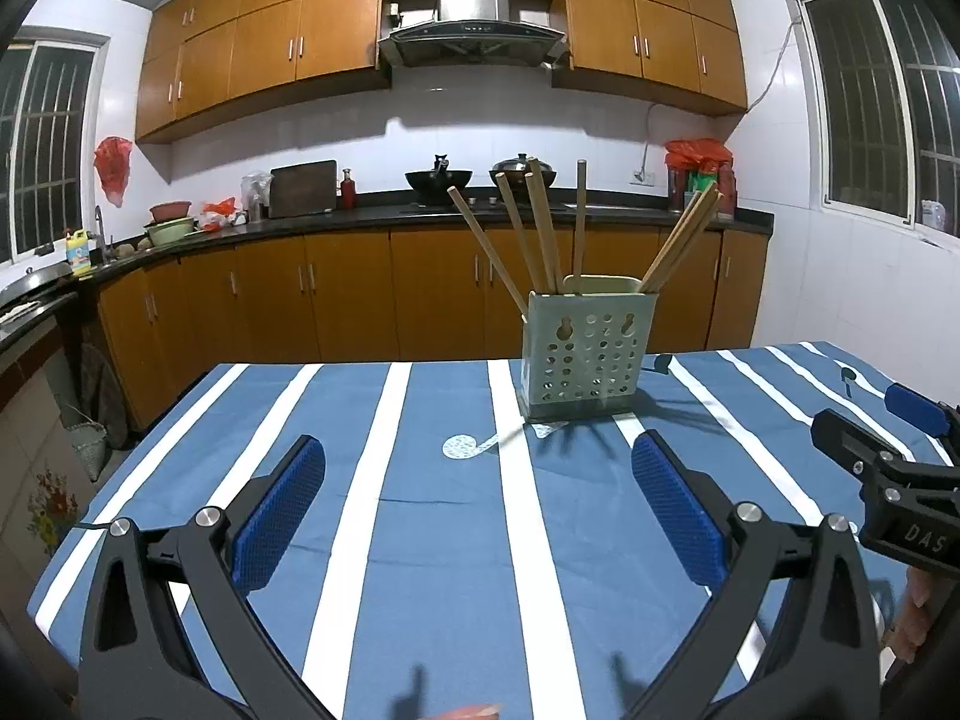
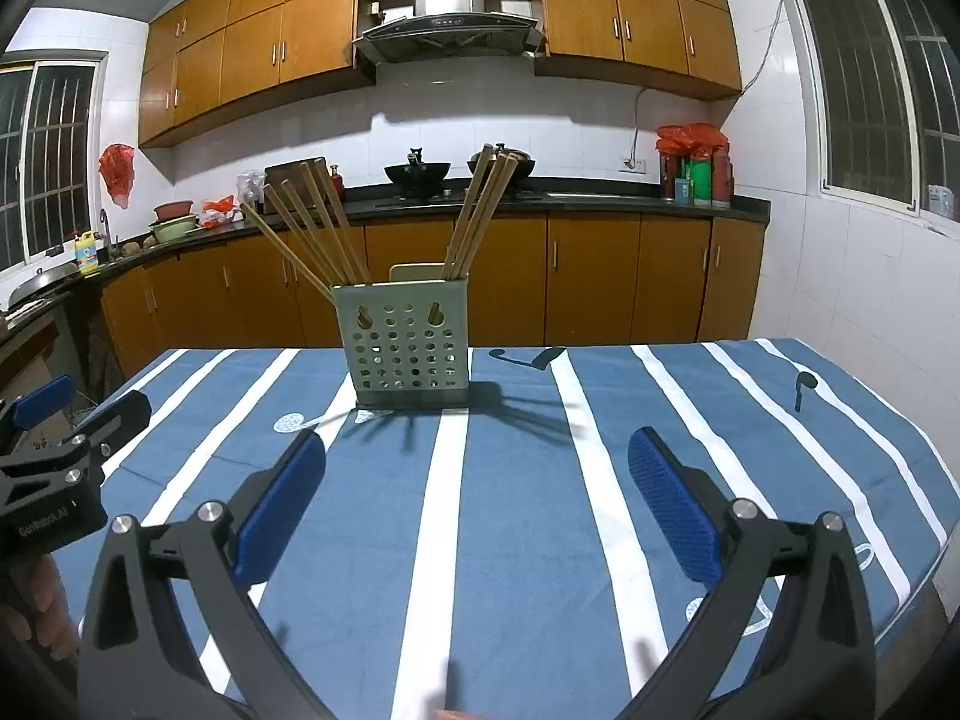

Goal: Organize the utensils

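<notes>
A pale green perforated utensil holder [image 1: 585,357] [image 2: 408,345] stands upright on the blue striped tablecloth [image 1: 420,480] [image 2: 510,480], toward the table's far side. Several wooden chopsticks [image 1: 540,228] [image 2: 318,228] lean out of it to both sides. My left gripper [image 1: 477,501] hovers over the near half of the table, open, nothing between its blue pads. My right gripper [image 2: 477,495] is likewise open and empty, well short of the holder. Each gripper shows at the edge of the other's view: the right gripper [image 1: 888,450] and the left gripper [image 2: 60,438].
Behind the table runs a dark kitchen counter [image 1: 372,216] with wooden cabinets, woks [image 2: 417,171], a cutting board [image 1: 302,187], basins [image 1: 171,222] and bottles. Windows sit on both side walls. A hand [image 2: 36,606] grips the left tool's handle.
</notes>
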